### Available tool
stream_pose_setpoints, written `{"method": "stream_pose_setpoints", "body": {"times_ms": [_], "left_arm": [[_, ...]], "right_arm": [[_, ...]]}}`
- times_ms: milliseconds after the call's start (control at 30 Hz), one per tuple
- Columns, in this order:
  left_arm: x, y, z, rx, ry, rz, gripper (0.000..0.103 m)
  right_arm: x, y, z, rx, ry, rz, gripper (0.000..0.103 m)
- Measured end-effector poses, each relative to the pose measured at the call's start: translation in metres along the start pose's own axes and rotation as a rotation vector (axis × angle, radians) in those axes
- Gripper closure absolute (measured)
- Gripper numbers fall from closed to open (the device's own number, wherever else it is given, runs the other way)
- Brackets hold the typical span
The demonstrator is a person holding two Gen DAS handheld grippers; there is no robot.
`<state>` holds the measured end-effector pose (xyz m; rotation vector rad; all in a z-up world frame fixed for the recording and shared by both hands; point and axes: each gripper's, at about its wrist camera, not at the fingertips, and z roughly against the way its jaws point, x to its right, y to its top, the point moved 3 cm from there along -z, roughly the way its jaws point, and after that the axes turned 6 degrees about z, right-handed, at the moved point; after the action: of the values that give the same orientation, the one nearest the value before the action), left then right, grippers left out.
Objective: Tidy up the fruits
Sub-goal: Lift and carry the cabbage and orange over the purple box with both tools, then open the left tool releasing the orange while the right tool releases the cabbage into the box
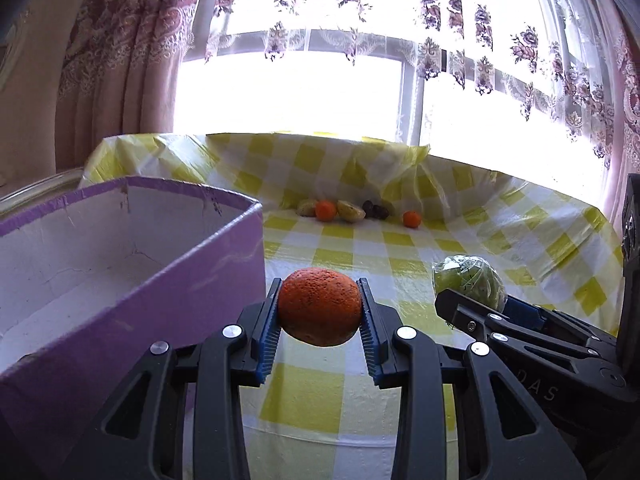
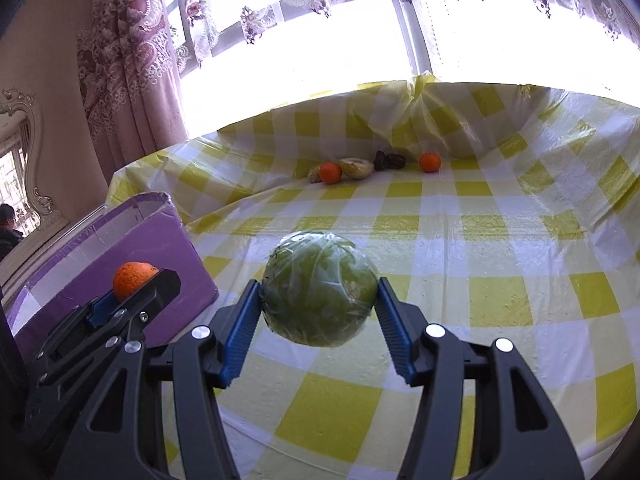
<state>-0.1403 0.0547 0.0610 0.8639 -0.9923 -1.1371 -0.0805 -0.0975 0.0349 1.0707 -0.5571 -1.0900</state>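
Note:
My left gripper (image 1: 319, 312) is shut on an orange (image 1: 319, 306), held above the checked tablecloth just right of the purple box (image 1: 132, 280). The right wrist view shows that orange (image 2: 132, 279) beside the box (image 2: 160, 252) too. My right gripper (image 2: 319, 298) is shut on a round green fruit wrapped in clear film (image 2: 319, 288), lifted off the table. From the left wrist view the same green fruit (image 1: 468, 284) hangs at the right in the other gripper. Far back lie two small oranges (image 1: 326, 211) (image 1: 411, 219), yellowish fruit (image 1: 351, 211) and dark fruit (image 1: 375, 210).
The table (image 2: 500, 300) wears a yellow and white checked plastic cloth that rises in folds at the back. The purple box is open with a white inside. Behind are a bright window, flowered curtains (image 1: 120, 60) and a framed mirror (image 2: 24, 160) at the left.

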Motion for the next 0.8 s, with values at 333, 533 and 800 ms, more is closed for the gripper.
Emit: {"method": "stream_pose_setpoints", "body": {"times_ms": [333,533,800], "left_arm": [[-0.039,0.040,0.078,0.267,0.190,-0.002,0.069],[-0.078,0.058,0.095,0.280,0.307,0.049,0.069],[-0.137,0.065,0.094,0.186,0.423,0.173,0.071]], "right_arm": [[-0.074,0.026,0.028,0.150,0.100,0.157,0.045],[-0.123,0.047,0.024,0.172,0.191,0.225,0.045],[-0.192,0.058,0.002,0.122,0.287,0.334,0.045]]}}
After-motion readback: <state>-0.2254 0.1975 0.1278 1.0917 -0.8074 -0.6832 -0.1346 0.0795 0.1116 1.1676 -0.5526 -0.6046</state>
